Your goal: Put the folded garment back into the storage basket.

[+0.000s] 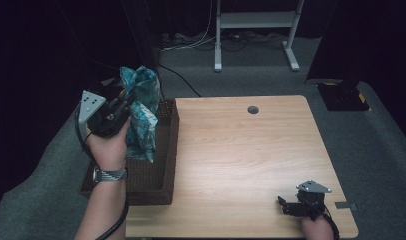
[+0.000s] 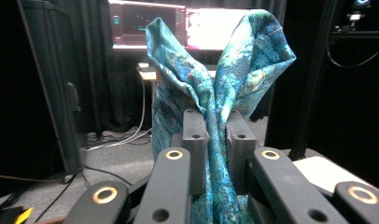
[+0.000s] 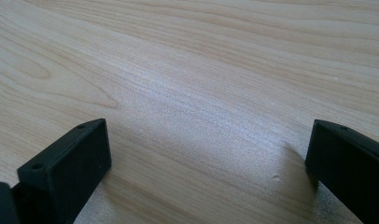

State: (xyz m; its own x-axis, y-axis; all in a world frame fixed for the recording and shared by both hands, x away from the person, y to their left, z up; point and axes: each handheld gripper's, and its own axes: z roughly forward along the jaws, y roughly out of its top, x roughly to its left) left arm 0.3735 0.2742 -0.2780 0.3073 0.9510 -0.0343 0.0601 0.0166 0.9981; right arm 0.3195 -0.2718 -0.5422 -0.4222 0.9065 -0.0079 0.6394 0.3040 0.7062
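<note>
Table (image 1: 241, 160): pale wood-grain top with rounded corners and a dark round grommet (image 1: 252, 109) near its far edge; the grain is running in long streaks across the right gripper view.

Basket (image 1: 168, 150): dark woven, rectangular, sitting along the table's left edge.

Cloth (image 1: 141, 112): teal patterned fabric, being held up in the air above the basket's far end, bunched and hanging in folds; in the left gripper view it is rising in two peaks above the jaws.

Left gripper (image 2: 215, 135): jaws are clamping the cloth between them, pressed close on a gathered strip of it. A watch is showing on that wrist.

Right gripper (image 1: 285, 205): resting at the table's near right corner, its jaws standing wide apart over bare wood with nothing between them.

Room: grey carpet (image 1: 241, 75) surrounding the table, black curtains hanging behind, a white stand frame (image 1: 256, 30) with loose cables at its feet, lit screens (image 2: 178, 28) glowing beyond the cloth.
</note>
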